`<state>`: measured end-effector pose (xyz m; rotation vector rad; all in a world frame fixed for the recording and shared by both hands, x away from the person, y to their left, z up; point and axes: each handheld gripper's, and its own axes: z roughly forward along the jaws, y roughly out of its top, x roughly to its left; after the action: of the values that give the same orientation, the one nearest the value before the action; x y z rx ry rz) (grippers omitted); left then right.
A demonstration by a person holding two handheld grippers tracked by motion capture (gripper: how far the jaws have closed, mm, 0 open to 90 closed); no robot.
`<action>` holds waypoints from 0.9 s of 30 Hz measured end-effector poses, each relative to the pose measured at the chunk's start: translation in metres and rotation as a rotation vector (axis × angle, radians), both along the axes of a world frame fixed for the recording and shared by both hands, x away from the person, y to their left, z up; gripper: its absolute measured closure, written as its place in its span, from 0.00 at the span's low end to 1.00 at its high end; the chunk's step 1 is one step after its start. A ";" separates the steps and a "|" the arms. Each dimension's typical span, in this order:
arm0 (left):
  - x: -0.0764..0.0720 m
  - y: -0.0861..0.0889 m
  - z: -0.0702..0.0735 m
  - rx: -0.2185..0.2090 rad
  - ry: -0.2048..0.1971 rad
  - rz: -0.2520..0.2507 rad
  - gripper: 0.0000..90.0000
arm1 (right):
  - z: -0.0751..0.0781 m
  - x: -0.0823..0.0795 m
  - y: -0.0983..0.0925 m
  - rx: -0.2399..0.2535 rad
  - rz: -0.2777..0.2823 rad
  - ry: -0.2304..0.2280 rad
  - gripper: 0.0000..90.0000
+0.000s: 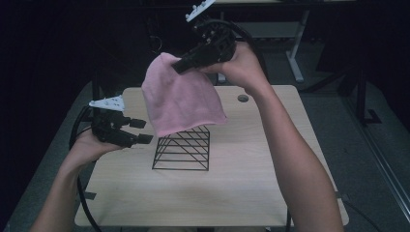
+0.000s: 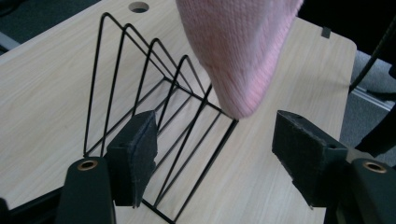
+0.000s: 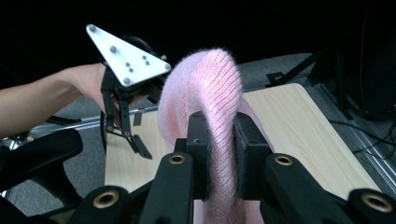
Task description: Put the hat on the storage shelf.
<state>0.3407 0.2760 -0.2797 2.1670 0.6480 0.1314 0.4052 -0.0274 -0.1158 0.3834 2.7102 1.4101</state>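
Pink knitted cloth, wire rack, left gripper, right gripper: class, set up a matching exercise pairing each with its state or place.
1. pink knitted cloth
2. black wire rack
3. left gripper
4. right gripper

a. jaws apart, nothing between them
b. stands on the wooden table
c. hangs in the air above the rack
d. jaws clamped on knitted fabric

Pairs: 1-c, 2-b, 3-a, 4-d

The person's right hand (image 1: 241, 65) is holding the right gripper (image 1: 180, 67) raised high and far forward, its arm stretching up from the lower right. Its jaws are pinching tight on a fold of pink cloth (image 1: 181, 99). The left hand (image 1: 89, 145) is holding the left gripper (image 1: 141, 131) low at the left, pointing rightward, jaws standing apart with nothing between them.
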 end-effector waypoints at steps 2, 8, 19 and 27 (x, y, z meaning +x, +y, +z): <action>0.001 0.001 0.000 -0.015 0.011 0.001 0.38 | 0.000 0.000 0.005 0.005 0.007 0.002 0.87; 0.003 0.005 0.001 -0.029 0.001 0.011 0.45 | 0.002 0.001 0.015 0.013 0.013 0.011 0.87; 0.006 0.010 0.000 -0.039 -0.007 0.028 0.81 | -0.002 0.001 0.022 0.033 0.025 0.000 0.87; 0.002 0.014 -0.005 -0.019 0.018 0.028 0.93 | -0.014 0.003 0.021 0.032 0.004 0.023 0.87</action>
<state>0.3431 0.2904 -0.2846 2.1434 0.6874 0.1200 0.4086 -0.0063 -0.1297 0.3992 2.7111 1.4601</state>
